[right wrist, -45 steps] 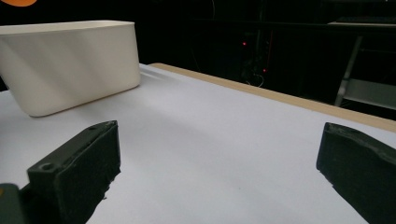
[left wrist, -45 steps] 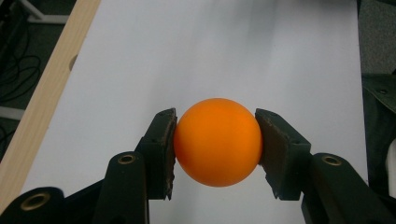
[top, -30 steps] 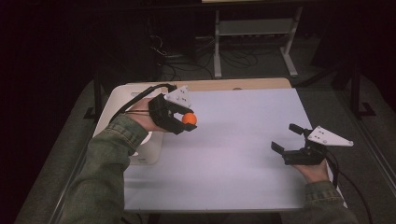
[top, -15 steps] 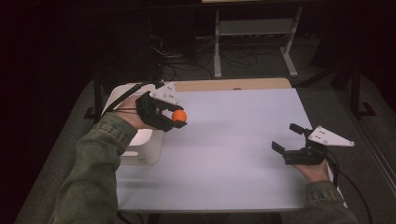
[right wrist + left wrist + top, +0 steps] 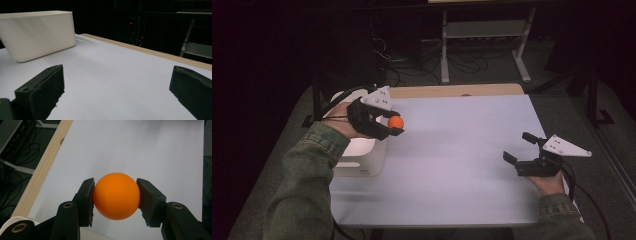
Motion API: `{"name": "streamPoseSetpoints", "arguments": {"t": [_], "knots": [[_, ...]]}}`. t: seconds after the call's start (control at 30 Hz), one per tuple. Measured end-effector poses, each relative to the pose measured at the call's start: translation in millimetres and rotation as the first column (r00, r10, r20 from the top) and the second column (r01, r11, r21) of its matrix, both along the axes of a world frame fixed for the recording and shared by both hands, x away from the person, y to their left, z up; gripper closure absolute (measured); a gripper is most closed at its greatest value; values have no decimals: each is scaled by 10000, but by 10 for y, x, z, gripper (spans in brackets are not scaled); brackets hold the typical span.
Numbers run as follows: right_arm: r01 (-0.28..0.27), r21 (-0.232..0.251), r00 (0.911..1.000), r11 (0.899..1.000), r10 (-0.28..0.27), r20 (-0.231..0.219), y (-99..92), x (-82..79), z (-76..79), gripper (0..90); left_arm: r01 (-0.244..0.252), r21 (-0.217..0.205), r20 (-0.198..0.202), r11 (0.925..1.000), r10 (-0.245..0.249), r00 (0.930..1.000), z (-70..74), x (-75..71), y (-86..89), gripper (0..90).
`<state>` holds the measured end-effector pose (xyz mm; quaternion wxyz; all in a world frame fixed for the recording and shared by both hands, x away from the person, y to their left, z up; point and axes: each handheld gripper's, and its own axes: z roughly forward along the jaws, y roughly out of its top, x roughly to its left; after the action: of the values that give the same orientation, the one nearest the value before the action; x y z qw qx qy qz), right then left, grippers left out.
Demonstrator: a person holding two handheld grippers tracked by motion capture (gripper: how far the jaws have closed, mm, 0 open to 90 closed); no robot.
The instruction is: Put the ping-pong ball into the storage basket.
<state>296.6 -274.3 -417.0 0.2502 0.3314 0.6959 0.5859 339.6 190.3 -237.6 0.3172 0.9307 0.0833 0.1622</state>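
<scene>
In the high view we see a white bin [image 5: 362, 157] at the left edge of the table [image 5: 462, 160], its inside mostly hidden by our left hand [image 5: 343, 125], so we cannot tell what it holds. The left gripper [image 5: 393, 126] is raised above the bin's right rim, pointing right, its jaws closed on an orange ball [image 5: 395, 122]. The green sleeve [image 5: 304, 185] runs up from the bottom left. On the far right, our right hand [image 5: 552, 182] holds the right gripper [image 5: 518, 148] low over the table near its right edge, pointing left, jaws spread wide with nothing between them. The white surface between the two grippers is bare, and a wooden strip [image 5: 452, 91] runs along the far edge. Beyond the table a metal rack [image 5: 484, 45] and cables [image 5: 412, 65] stand on a dark floor.

In the left gripper view the orange ball [image 5: 116, 195] is pinched on both sides by the two black pads [image 5: 88, 201], above the white table [image 5: 140, 147]. The wooden strip [image 5: 42, 167] runs along the left, and a curved piece of the bin's rim [image 5: 7, 223] shows at the bottom left.

In the right gripper view the jaws stand far apart at the bottom corners, empty. The white bin [image 5: 37, 32] sits ahead at the upper left on the table [image 5: 112, 82], and its inside cannot be seen from this low angle. The wooden strip [image 5: 150, 52] borders the table's far side, with open white surface up to the bin.
</scene>
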Motion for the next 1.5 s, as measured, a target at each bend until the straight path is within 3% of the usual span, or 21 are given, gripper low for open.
{"name": "streamPoseSetpoints", "arguments": {"t": [0.53, 0.93, 1.5], "knots": [[15, 18, 10000, 10000, -15, 14, -6, -1, 1, 0, -379, 286, -141, 9989, 383, 9992, 32, -1, 219, 507], [79, 23, 10000, 10000, -78, -32, -21, -7, -2, 0, -832, 96, -109, 9965, 833, 9965, 58, 31, 401, 507], [84, 6, 9999, 10000, -84, -68, -19, -5, -9, 0, -1187, 547, -221, 9914, 1201, 9925, 52, 78, 576, 507]]}}
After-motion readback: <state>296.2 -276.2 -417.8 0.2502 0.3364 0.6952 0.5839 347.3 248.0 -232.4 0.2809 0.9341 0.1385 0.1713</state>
